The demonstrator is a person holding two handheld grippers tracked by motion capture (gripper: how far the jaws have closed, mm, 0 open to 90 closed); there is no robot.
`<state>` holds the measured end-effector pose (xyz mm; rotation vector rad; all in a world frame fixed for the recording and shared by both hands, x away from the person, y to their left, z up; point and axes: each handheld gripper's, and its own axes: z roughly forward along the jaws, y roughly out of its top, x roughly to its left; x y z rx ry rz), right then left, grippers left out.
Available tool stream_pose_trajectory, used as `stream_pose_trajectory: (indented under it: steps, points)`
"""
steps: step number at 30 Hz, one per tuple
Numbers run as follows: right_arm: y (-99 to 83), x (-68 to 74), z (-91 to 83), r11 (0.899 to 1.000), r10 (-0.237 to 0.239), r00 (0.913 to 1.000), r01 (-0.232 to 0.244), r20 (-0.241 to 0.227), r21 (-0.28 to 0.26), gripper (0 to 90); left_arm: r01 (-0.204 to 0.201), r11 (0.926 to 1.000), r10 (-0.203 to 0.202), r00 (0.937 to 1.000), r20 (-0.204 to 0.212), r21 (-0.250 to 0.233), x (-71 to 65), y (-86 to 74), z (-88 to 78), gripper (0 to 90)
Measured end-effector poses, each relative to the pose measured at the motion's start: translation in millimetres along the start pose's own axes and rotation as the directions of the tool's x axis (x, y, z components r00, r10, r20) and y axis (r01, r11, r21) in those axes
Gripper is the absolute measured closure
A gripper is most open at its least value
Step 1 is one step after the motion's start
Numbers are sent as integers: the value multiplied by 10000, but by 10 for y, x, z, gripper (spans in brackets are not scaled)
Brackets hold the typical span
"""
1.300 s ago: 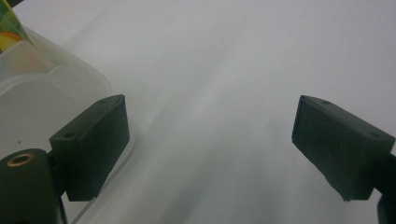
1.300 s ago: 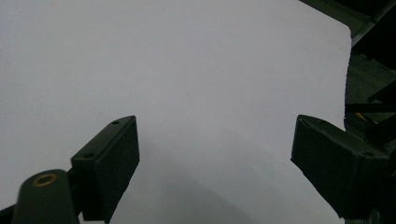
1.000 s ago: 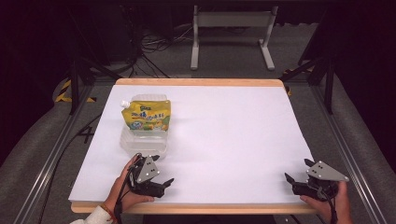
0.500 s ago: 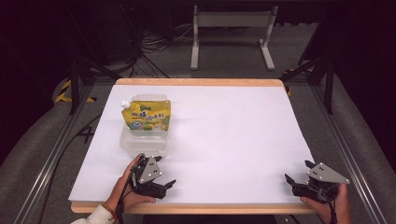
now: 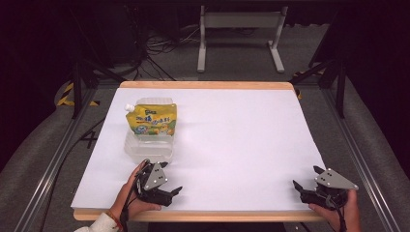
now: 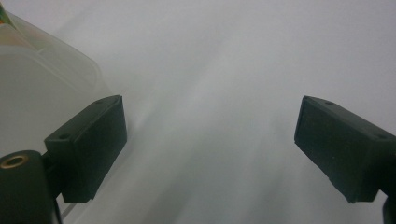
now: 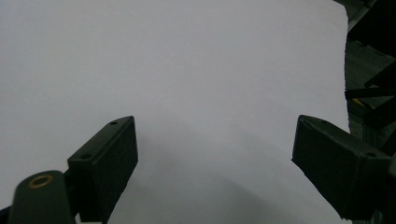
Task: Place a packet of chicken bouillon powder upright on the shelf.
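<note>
A yellow spouted pouch (image 5: 151, 120) lies flat across the far part of a clear plastic container (image 5: 147, 146) on the left of the white table (image 5: 241, 140). My left gripper (image 5: 171, 178) rests near the table's front edge, just in front of the container, open and holding nothing. In the left gripper view the container (image 6: 42, 84) sits to the left of the wide-apart jaws of that gripper (image 6: 210, 140). My right gripper (image 5: 306, 177) lies at the front right corner, also open. Between its jaws in the right gripper view, that gripper (image 7: 215, 154) has nothing but bare tabletop.
The table has a wooden rim (image 5: 203, 85). A metal stand (image 5: 239, 21) and cables lie on the floor beyond the far edge. Dark frame rails (image 5: 360, 159) run along both sides. The table's right edge and dark frame parts (image 7: 369, 70) appear in the right gripper view.
</note>
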<state>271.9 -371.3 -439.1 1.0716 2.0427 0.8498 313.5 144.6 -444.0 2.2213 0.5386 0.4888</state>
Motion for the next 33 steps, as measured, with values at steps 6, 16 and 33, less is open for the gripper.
stream_pose_trajectory:
  steps: [6,16,33]
  points:
    - [3,9,-1,10000,-54,10000,54,16,-14,143,-2,10000,2,10000,20,-5,-3,1,0,99]
    - [5,15,5,9999,-105,9999,105,8,-26,143,40,10000,-41,10000,71,36,-6,1,12,99]
    - [19,29,46,9998,-188,9998,189,-108,73,154,24,9998,-27,9999,126,174,-20,-10,10,98]
